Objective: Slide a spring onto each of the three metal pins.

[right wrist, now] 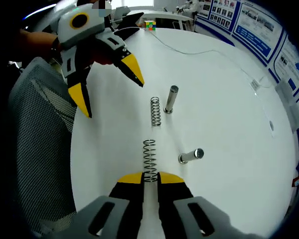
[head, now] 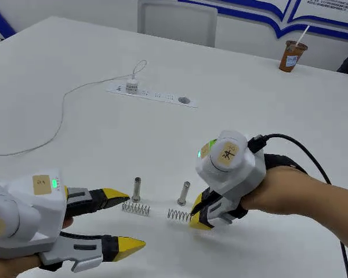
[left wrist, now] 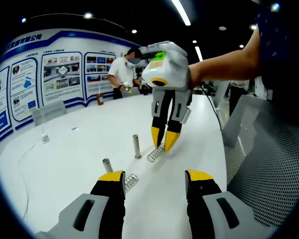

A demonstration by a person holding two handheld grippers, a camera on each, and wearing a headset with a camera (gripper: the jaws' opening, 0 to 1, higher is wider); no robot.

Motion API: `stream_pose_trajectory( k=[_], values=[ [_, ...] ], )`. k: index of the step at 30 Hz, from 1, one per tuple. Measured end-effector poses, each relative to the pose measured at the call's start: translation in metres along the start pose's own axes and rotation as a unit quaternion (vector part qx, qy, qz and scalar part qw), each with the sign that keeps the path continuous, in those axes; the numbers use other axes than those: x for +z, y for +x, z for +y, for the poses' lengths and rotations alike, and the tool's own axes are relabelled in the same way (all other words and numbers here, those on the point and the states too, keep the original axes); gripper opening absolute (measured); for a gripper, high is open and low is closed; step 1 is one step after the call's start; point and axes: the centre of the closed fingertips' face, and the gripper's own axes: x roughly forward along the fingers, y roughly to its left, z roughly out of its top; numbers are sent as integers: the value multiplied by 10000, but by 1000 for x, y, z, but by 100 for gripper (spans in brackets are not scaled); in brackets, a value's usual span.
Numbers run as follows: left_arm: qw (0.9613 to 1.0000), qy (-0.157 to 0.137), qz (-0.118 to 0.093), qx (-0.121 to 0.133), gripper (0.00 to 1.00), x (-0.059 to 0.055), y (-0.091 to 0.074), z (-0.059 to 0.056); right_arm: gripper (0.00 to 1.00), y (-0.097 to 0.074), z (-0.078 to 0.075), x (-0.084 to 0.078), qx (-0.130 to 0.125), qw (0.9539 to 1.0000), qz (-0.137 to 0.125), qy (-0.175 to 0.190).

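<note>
Right gripper view: my right tool [right wrist: 149, 178] is clamped on the near end of the held spring [right wrist: 149, 158], with the yellow tips almost together around the coils. That spring lies flat on the white surface [right wrist: 224, 109], and its long axis runs straight up the frame, away from the tips. The near pin [right wrist: 191, 156] stands just right of it. Higher in the frame the loose spring [right wrist: 155, 110] lies flat with its long axis running the same way, and a gap separates the two springs. The far pin [right wrist: 170, 98] stands just right of the loose spring.

In the head view both springs lie end to end across the lower centre, long axes running left to right, and the two pins stand upright just above them in the frame. My left tool [head: 134, 220] sits at the lower left with its jaws wide apart, holding nothing. Its upper tip is just beside the left end of the loose spring, and I cannot tell whether they touch. A power strip [head: 151, 92] lies in the upper middle and a cup [head: 292, 55] stands at the upper right.
</note>
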Motion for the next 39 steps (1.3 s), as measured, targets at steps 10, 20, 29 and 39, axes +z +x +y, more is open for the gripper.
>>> stream_pose_trajectory(
  k=[10,20,29,39],
  values=[
    [9991,177,45,-375,43,2,16,-15,11,-15,20,17,147,9991,-84,-395],
    [9981,263,-1,-559,35,7,22,-22,11,-18,37,33,315,9956,-156,-867],
    [9974,296,-49,-661,26,9,24,-27,11,-19,41,34,379,9930,-166,-1103],
    [9970,349,-115,-677,13,13,25,-28,11,-20,43,33,401,9914,-160,-1239]
  ],
)
